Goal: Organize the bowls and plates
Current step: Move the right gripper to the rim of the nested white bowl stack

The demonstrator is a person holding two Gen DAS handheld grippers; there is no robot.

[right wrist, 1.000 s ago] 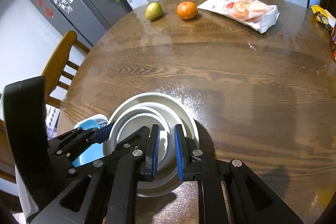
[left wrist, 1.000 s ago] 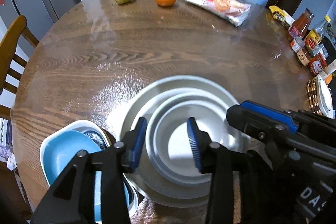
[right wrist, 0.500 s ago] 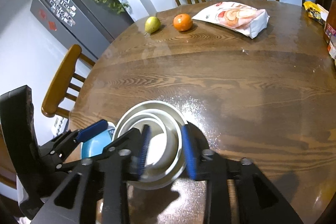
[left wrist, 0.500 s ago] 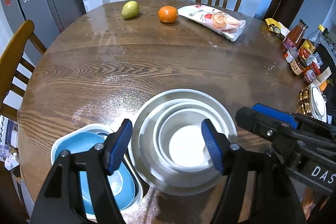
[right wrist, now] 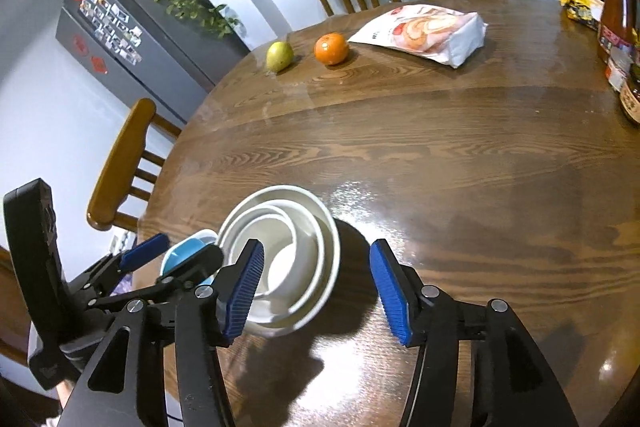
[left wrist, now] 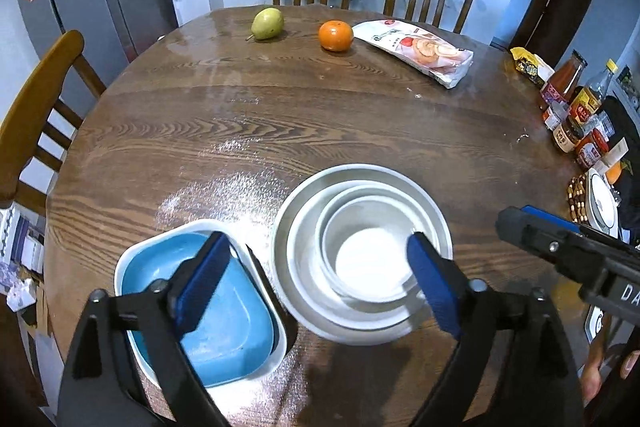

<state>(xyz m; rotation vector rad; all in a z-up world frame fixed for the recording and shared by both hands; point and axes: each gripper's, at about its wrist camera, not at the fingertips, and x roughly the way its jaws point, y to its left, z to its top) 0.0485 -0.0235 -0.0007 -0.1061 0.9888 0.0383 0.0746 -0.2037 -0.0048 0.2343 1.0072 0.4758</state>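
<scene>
On the round wooden tabletop [left wrist: 320, 123], the stack of white bowls [left wrist: 362, 255] serves as the landmark. Left of that stack, just beside it, sits a square blue bowl [left wrist: 224, 323] nested in a white square dish [left wrist: 276, 339]. The left gripper [left wrist: 316, 283] hangs over both, its blue pads spread wide and opening further, pressing on nothing; the white stack shows between them from above. The white bowls are nested, the smallest innermost, on the near part of the tabletop. Right of the stack, the right gripper [right wrist: 316, 293] is released too, its jaws opening astride the stack's near rim without touching it. Its black body bears white letters, "DA" being all that can be read. Far beyond the stack lie a pear [left wrist: 267, 23], an orange [left wrist: 336, 35] and a snack bag [left wrist: 416, 51] with illegible print. Far right of the stack stand sauce bottles [left wrist: 572, 107]; their labels are too small to read.
</scene>
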